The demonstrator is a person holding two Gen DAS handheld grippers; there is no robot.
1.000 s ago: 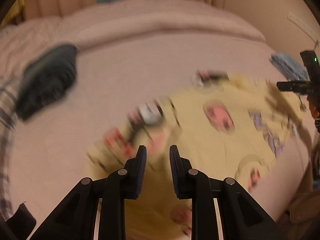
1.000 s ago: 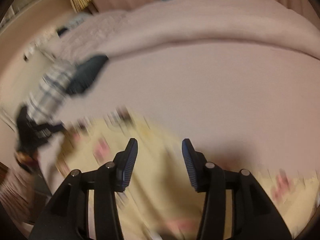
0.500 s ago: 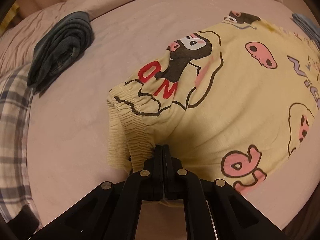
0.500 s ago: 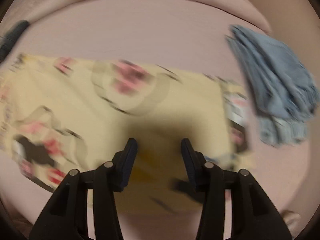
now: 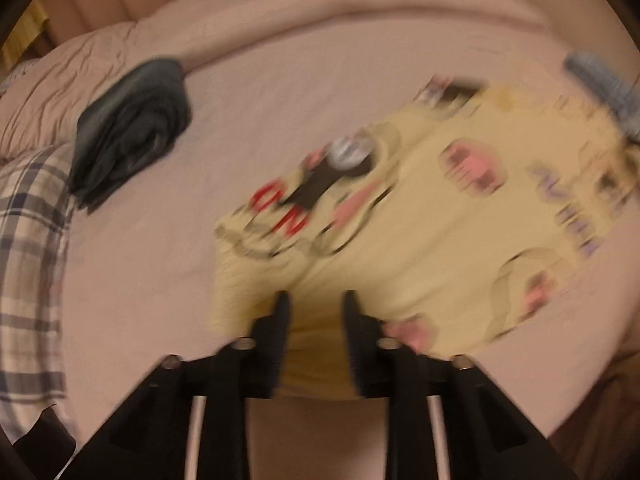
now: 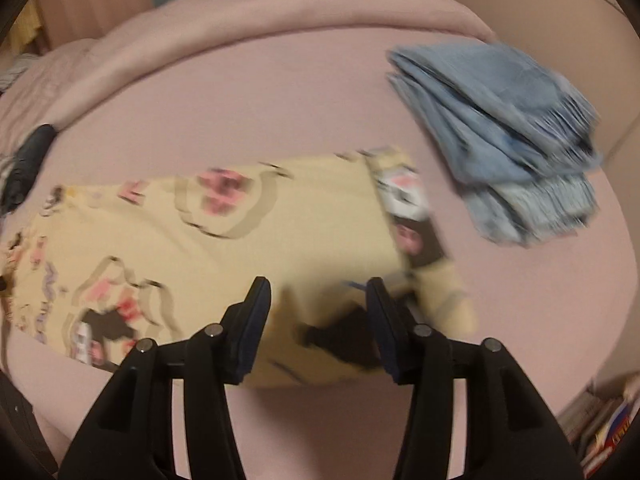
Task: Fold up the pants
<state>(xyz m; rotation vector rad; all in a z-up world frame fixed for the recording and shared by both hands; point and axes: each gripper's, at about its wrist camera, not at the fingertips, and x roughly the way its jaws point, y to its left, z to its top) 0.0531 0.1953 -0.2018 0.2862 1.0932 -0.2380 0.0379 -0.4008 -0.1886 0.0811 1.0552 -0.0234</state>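
Yellow cartoon-print pants (image 5: pixel 420 240) lie flat across the pink bed (image 5: pixel 300 92), blurred by motion. My left gripper (image 5: pixel 316 304) hovers at their near edge beside the gathered waistband (image 5: pixel 240 280). Its jaws are opening, the cloth lies under the gap, and the pads do not press on it. In the right wrist view the pants (image 6: pixel 240 232) stretch off to the left. My right gripper (image 6: pixel 318 292) hangs over their right end, near the leg hems (image 6: pixel 420 240). Its jaws are opening too, with nothing pinched between them.
A dark folded garment (image 5: pixel 128 132) and a plaid cloth (image 5: pixel 28 240) lie on the left of the bed. Folded light-blue jeans (image 6: pixel 500 132) sit to the right of the pants. A rolled pink duvet (image 6: pixel 280 12) runs along the back. Books (image 6: pixel 608 432) stand beyond the bed's corner.
My left gripper, shut on the waistband half a second ago, has let go and backed off with parted jaws. The right gripper swung from the pants' left part to their right end.
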